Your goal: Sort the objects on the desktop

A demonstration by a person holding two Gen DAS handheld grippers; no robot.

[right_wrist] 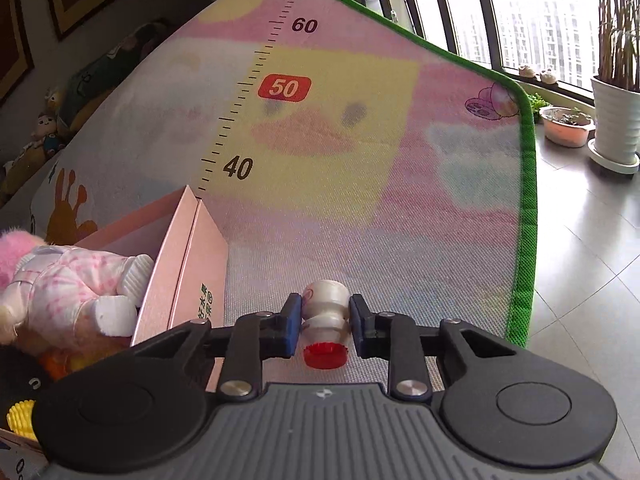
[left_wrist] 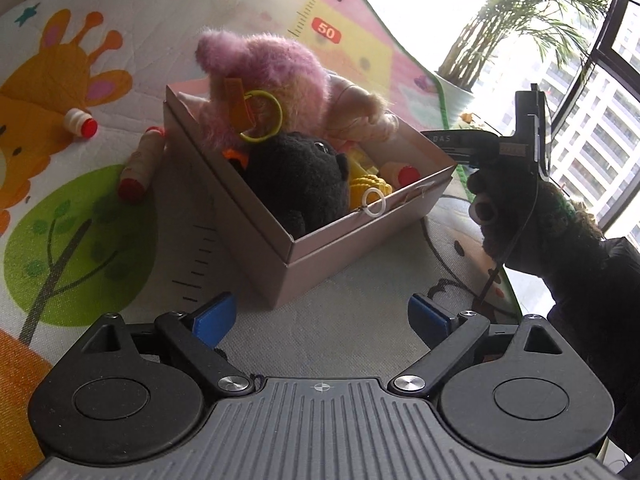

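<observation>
My right gripper (right_wrist: 325, 317) is shut on a small white bottle (right_wrist: 325, 295) with a red cap, low over the play mat (right_wrist: 360, 200) just right of the pink box (right_wrist: 188, 264). My left gripper (left_wrist: 322, 315) stands open with nothing between its blue pads, in front of the pink box (left_wrist: 320, 248). The box holds a pink plush (left_wrist: 264, 68), a black plush (left_wrist: 296, 176), yellow toys (left_wrist: 370, 184) and a red-capped bottle (left_wrist: 402, 174). Two more small red-capped bottles (left_wrist: 82, 122) (left_wrist: 142, 164) lie on the mat left of the box.
A dark-gloved hand (left_wrist: 520, 216) holds the other gripper's body to the right of the box. A doll in pink pyjamas (right_wrist: 72, 280) lies in the box. The mat's green edge (right_wrist: 524, 240) borders a tiled floor with plant pots (right_wrist: 616, 120) by the window.
</observation>
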